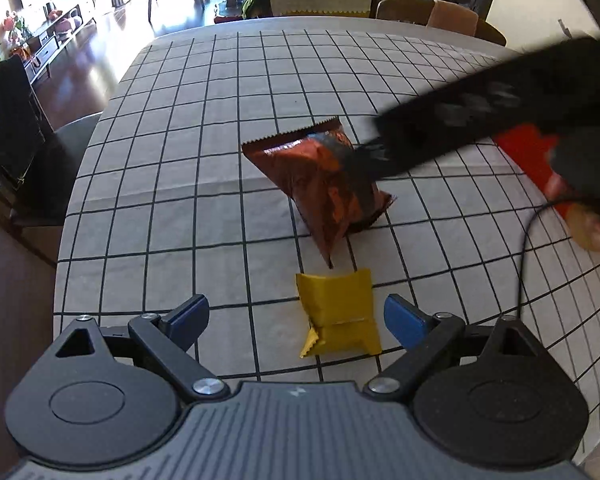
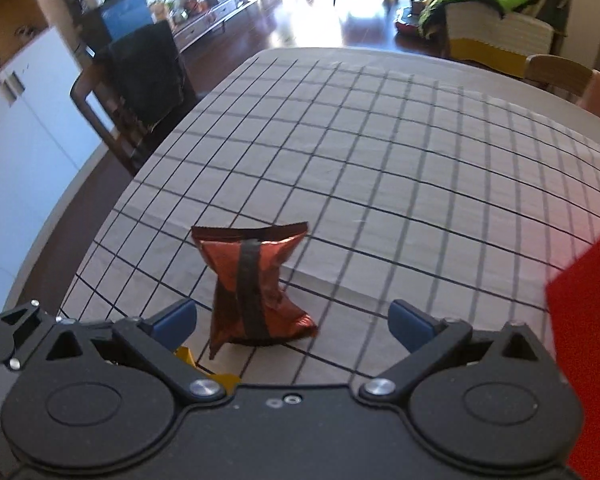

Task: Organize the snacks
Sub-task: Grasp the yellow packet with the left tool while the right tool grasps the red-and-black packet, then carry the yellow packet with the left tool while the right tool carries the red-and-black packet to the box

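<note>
The left gripper [image 1: 296, 316] hovers with its jaws wide, holding nothing, just over the yellow packet [image 1: 338, 314] on the checked surface [image 1: 160, 200]. Just behind this packet lies the brown-red bag [image 1: 320, 184]. Right of the bag, the right gripper [image 2: 292, 316] is also wide and holds nothing. A red package [image 2: 588, 340] lies further right. No snack seems grouped yet; the sorting is probably only at its beginning.

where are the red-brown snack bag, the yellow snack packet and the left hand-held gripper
red-brown snack bag [image 1: 320, 180]: left wrist view, middle of its crinkled front
yellow snack packet [image 1: 338, 312]: left wrist view, centre of its folded face
left hand-held gripper [image 1: 296, 316]: left wrist view, midway between blue fingertips
</note>
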`<state>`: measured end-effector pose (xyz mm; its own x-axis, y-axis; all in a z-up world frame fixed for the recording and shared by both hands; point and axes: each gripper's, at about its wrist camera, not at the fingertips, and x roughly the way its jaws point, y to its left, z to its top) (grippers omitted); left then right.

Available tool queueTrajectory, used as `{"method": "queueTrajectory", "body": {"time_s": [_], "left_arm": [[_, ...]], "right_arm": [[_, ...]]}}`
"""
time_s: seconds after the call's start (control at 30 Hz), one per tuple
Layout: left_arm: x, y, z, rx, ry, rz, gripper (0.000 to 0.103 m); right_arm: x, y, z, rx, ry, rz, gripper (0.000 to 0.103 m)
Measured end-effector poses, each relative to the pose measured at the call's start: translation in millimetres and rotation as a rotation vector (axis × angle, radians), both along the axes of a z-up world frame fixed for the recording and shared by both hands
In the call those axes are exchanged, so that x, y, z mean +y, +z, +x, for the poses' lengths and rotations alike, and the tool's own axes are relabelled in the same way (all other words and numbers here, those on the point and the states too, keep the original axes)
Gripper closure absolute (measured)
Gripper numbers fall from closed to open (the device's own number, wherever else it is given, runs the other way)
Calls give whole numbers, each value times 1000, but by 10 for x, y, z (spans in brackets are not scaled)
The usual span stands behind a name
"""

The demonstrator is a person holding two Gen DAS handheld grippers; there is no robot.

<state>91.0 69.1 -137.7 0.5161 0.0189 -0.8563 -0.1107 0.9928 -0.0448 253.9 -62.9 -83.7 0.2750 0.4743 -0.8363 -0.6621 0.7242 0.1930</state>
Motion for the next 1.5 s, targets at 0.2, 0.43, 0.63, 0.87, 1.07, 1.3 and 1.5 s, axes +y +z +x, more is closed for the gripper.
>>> {"method": "queueTrajectory", "body": {"time_s": [0.2,0.43,0.63,0.87,1.07,1.3,1.5], "left_arm": [[-110,-107,14,13,-29,34,8],[-238,-157,56,6,-65,57,9],[-367,-216,100,37,-100,80,26],[-389,-228,128,44,-110,62,46],[-346,-227,147,36,-95,39,65],[-216,-218,173,45,-35,-9,68],[-41,-182,215,53,37,-63,68]], "right_arm": [[282,-152,17,-6,55,-56,4],[462,-277,3,-41,99,-113,16],[519,-337,-25,-72,125,-149,27],[529,-355,-66,-75,157,-143,53],[408,-323,-50,-76,144,-116,62],[104,-239,-14,-47,63,-60,67],[-259,-138,-27,-27,-5,-25,68]]}}
